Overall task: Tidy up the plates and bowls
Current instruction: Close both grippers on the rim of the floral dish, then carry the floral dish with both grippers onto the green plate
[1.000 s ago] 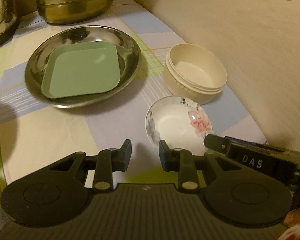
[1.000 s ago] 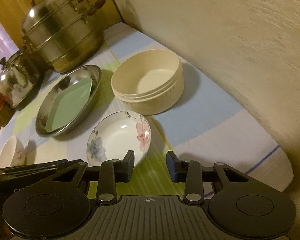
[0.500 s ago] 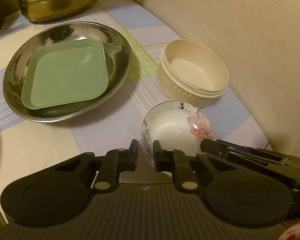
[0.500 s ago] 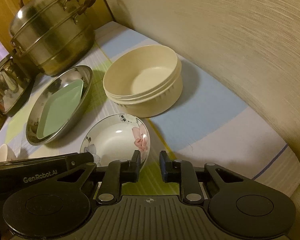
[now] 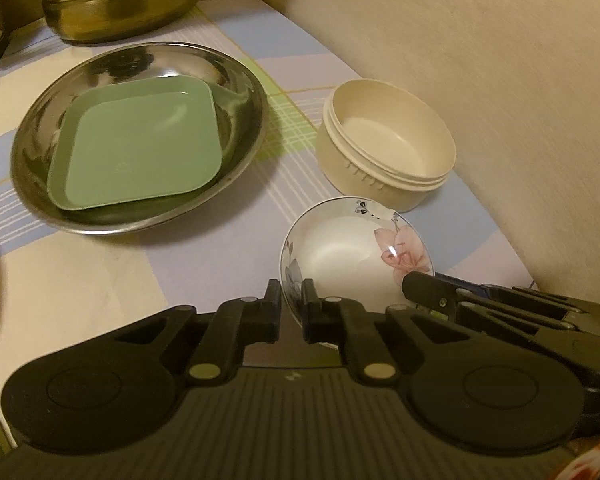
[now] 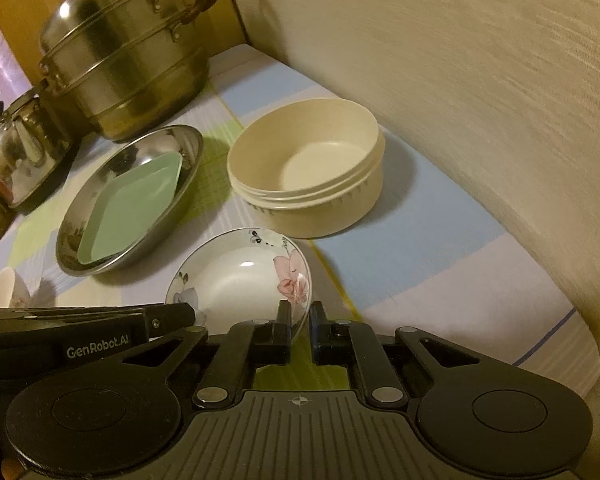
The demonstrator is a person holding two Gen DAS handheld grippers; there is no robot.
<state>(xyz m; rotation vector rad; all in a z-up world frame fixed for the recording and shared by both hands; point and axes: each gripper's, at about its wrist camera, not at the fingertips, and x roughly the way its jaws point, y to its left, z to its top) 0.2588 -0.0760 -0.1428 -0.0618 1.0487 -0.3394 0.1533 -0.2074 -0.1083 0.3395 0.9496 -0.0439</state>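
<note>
1. Your left tongs [image 5: 291, 304] have just been closing and now pinch the near-left rim of the flowered bowl [image 5: 356, 252] on the bench [image 5: 220, 248].
2. Your right tongs [image 6: 299, 326] have likewise closed on its near-right rim; lift both level together.
3. The pads' contact under the rim is hidden; the steel dish [image 5: 236, 80] holds a green plate [image 5: 140, 148].

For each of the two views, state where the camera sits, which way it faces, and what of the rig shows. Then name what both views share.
Left wrist: on the left gripper, looking down across the table; right gripper enters at right.
Right wrist: on the right gripper, looking down toward the steamer pot; left gripper enters at left.
Shared: floral bowl, both grippers shut on its rim; cream container; steel plate with the green dish.
</note>
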